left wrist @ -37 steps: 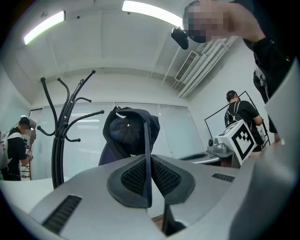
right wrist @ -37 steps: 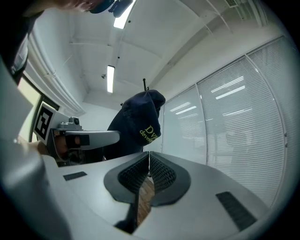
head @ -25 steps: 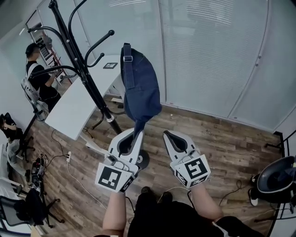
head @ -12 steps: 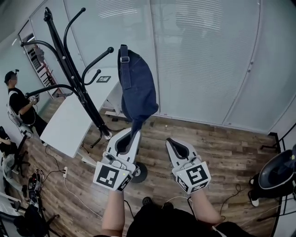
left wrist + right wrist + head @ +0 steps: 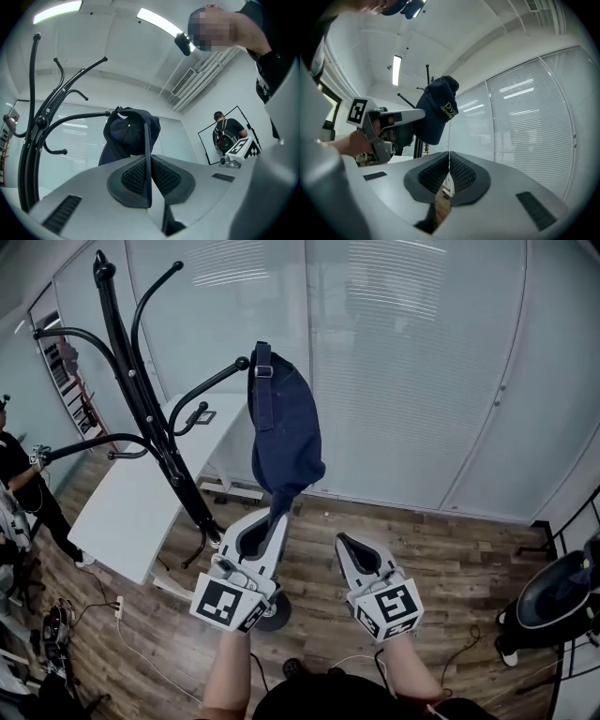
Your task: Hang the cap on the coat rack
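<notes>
A dark navy cap [image 5: 286,427] hangs upright in the air, its back strap at the top. My left gripper [image 5: 278,514] is shut on the cap's brim from below; in the left gripper view the brim [image 5: 148,150] runs thin between the pads. The black coat rack [image 5: 150,409] stands to the left, and one of its hook tips [image 5: 242,362] is right beside the cap's strap. My right gripper [image 5: 345,540] is shut with nothing in it, low and to the right of the cap. The right gripper view shows the cap [image 5: 436,112] ahead.
A white table [image 5: 131,502] stands behind the rack, whose round base [image 5: 272,610] rests on the wood floor. Glass walls with blinds close the back. A person [image 5: 14,474] stands at the far left. A dark chair [image 5: 562,601] sits at the right edge.
The left gripper has carried the cap closer to the rack, so a hook tip now sits beside the strap. The right gripper has kept its place beside it.
</notes>
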Demonstrator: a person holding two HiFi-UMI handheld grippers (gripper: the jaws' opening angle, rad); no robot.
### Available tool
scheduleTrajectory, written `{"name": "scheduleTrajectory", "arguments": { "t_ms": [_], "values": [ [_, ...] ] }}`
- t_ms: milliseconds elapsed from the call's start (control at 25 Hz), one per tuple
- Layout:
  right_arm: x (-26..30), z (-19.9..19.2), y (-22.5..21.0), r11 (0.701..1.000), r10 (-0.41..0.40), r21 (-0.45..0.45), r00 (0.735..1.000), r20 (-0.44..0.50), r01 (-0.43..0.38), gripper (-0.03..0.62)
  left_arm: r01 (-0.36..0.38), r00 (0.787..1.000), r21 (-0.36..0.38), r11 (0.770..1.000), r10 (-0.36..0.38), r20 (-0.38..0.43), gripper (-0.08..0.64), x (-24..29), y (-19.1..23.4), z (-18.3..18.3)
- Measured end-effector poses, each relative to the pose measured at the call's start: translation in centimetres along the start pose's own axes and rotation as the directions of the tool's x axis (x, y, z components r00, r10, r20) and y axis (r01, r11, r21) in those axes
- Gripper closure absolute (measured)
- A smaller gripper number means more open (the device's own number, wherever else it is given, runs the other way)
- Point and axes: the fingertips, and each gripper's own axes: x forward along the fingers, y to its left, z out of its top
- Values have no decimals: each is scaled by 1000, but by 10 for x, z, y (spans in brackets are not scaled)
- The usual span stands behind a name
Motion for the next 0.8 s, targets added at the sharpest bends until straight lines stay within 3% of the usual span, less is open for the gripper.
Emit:
{"name": "scheduleTrajectory", "arguments": {
  "t_ms": [480,800],
  "values": [
    [29,-18,-13,999,-35,0,999,-23,35,561,29,997,-15,999,-28,67,531,12,21,-10],
    [59,-23,21,1000,-22,-13,998,-55,22,561,24,998,-39,999,-21,65,531,-16,54,-14]
  ]
}}
